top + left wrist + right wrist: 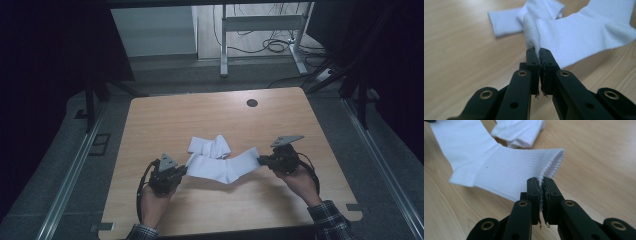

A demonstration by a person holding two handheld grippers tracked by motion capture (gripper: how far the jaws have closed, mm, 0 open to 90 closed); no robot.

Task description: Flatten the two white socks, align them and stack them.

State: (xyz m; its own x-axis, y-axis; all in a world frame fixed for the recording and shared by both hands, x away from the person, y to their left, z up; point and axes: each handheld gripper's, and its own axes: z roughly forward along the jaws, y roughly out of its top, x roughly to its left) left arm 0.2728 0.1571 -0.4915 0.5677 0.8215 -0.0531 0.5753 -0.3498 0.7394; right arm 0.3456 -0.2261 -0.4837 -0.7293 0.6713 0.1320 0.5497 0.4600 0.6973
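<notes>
The white sock (pixel 225 167) hangs stretched between both tongs, its long axis running from about 9 o'clock to 3 o'clock across the near half of the bench (pixel 165 120); the left tongs (pixel 186 169) are clamped tight on the toe end, fabric pinched between the jaws; the right tongs (pixel 260 160) are closed just as firmly on the ribbed cuff; each hand is equally near its own end. A second, folded sock (pixel 210 146) lies flat at 12 o'clock of the held one, just beyond it and seemingly touching its far edge; any laying-down or pairing move, I judge, goes toward 12 o'clock.
</notes>
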